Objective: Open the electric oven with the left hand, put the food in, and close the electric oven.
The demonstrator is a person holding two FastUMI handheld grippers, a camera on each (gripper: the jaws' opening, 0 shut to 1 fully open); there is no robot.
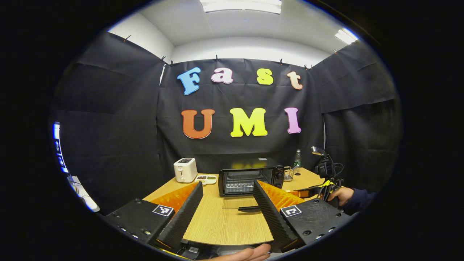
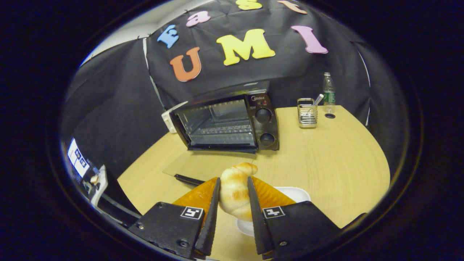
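Left gripper view: the left gripper (image 1: 226, 206) hangs well short of the electric oven (image 1: 250, 176), fingers spread wide and empty; the oven's glass door (image 1: 241, 203) lies folded down flat.

Right gripper view: the right gripper (image 2: 232, 203) clamps the croissant (image 2: 235, 192), just short of that door, over a white plate (image 2: 293, 194).

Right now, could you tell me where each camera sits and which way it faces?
Left gripper view: rides the open left gripper, back from the table, facing the oven; a hand shows below.
Right gripper view: rides the right gripper, whose fingers press the croissant, looking down at the open oven.
Shared: oven, table, bottle.
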